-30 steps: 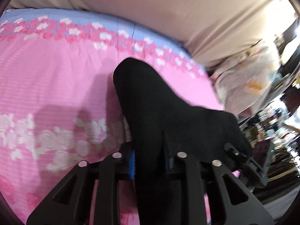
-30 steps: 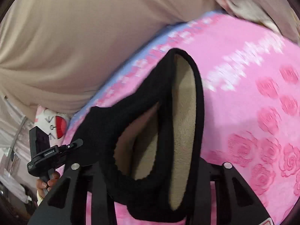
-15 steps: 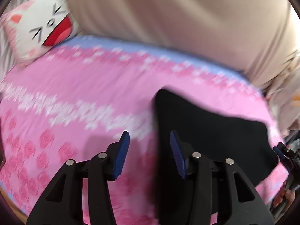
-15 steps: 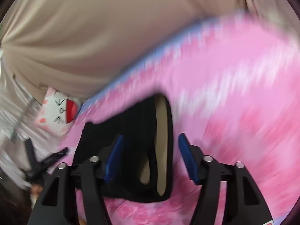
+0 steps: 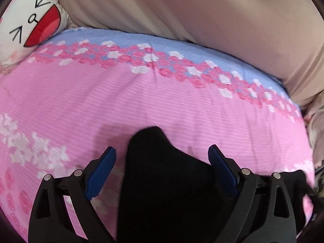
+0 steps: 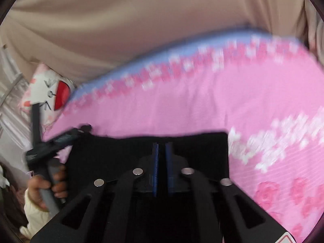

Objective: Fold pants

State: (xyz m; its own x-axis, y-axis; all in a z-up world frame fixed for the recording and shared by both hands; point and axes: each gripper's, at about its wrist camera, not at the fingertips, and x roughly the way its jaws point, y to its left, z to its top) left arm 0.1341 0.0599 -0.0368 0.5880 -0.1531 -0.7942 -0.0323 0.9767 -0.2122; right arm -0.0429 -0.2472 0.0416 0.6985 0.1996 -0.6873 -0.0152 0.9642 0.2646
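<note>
The black pants (image 5: 162,182) lie on the pink bed cover (image 5: 182,105). My left gripper (image 5: 162,162) hangs over one rounded end of them. Its jaws are opening wide, and the cloth sits between the blue pads (image 5: 103,168) without touching them. In the right wrist view the pants (image 6: 202,151) are spread flat with a straight far edge. My right gripper (image 6: 162,151) hovers over them with its jaws closing to a thin dark slit. I see no cloth caught in the slit. A hand (image 6: 46,186) at the left holds the other gripper's handle.
A white cat-face pillow (image 5: 30,26) lies at the far left corner of the bed, also in the right wrist view as the pillow (image 6: 50,93). A beige drape (image 5: 202,10) hangs behind the bed. The blue flowered band (image 5: 141,46) marks the cover's far edge.
My left gripper let go of the pants and opened wide while swinging left. My right gripper released the lined waistband and drew its jaws nearly together. The pants now lie flat.
</note>
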